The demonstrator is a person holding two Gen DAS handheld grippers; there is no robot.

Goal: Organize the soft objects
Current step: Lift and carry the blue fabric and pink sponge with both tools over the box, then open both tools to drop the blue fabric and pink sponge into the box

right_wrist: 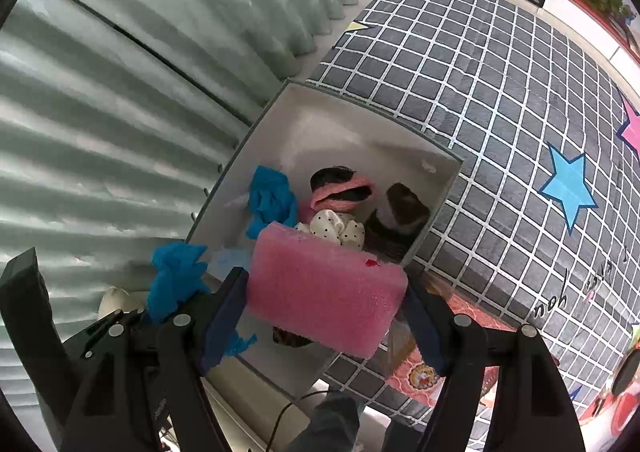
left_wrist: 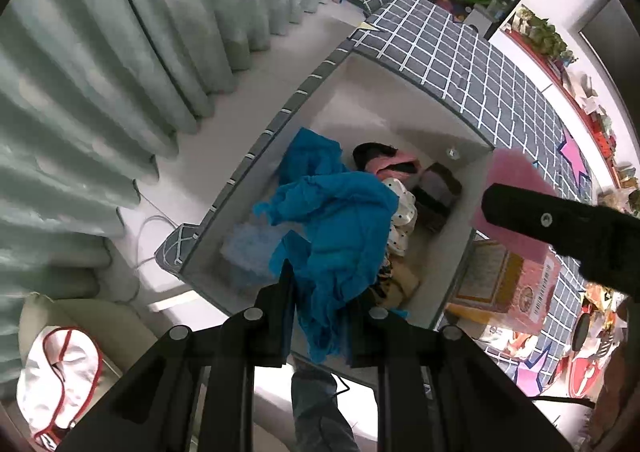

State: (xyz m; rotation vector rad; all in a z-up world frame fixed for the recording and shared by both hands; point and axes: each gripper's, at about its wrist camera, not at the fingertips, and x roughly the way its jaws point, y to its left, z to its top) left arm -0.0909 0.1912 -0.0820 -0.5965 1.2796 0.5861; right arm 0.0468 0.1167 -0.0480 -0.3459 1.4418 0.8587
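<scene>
Pinching a blue cloth between fully closed jaws, the left gripper hangs it over the open box. The right gripper stands about half open, its pads pressed on the ends of a pink sponge above the box's near edge. Inside the box lie a polka-dot cloth, a pink-and-black bundle and a dark bundle. A grid-patterned bed adjoins the box; curtains hang beside it.
</scene>
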